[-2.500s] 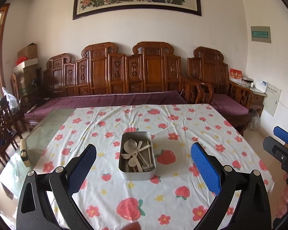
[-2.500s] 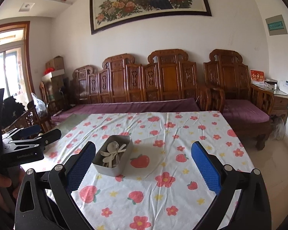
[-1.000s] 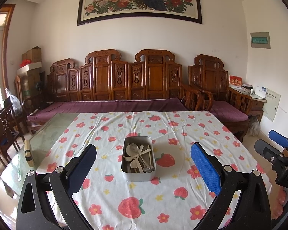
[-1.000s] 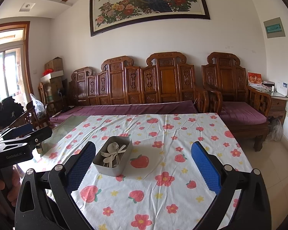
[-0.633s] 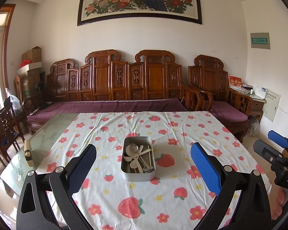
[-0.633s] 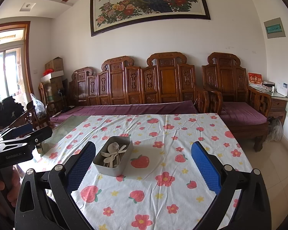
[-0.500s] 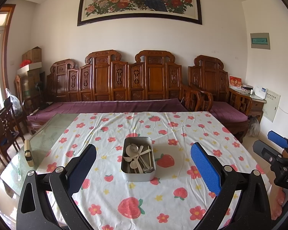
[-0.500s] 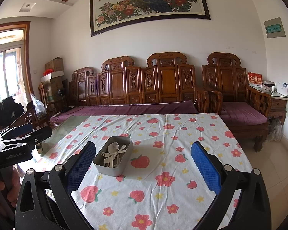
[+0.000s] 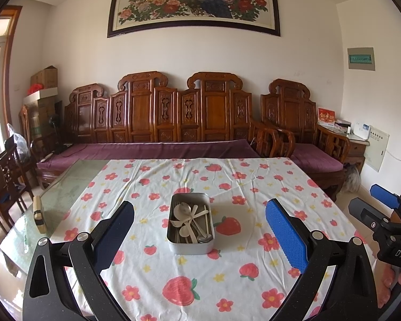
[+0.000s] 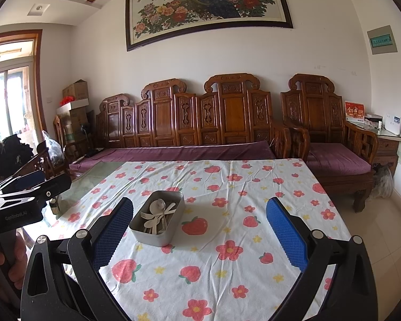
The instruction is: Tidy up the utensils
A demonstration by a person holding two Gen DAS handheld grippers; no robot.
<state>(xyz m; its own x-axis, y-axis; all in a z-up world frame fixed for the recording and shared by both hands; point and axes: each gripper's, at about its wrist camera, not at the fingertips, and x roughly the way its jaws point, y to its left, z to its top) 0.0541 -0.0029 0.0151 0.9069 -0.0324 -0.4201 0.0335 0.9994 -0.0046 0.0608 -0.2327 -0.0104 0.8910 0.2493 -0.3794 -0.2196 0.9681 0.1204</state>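
The tin [image 9: 191, 246] is matt grey metal, holding pale plastic and shiny steel cutlery [image 9: 191, 222]. A printed cloth [image 9: 227, 272], slightly creased, covers the glossy glass tabletop [image 9: 64, 195]. Blue pads [image 9: 286, 236] are dimpled rubber; the sofa [image 9: 173, 115] is polished carved wood.

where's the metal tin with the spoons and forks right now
The metal tin sits mid-tablecloth beside a strawberry print, centred in the left view, left of centre in the right view.

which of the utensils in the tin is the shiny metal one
The spoon with its bowl at the far end of the tin. It is grey and reflective, while the forks and spoons piled around it are matte cream.
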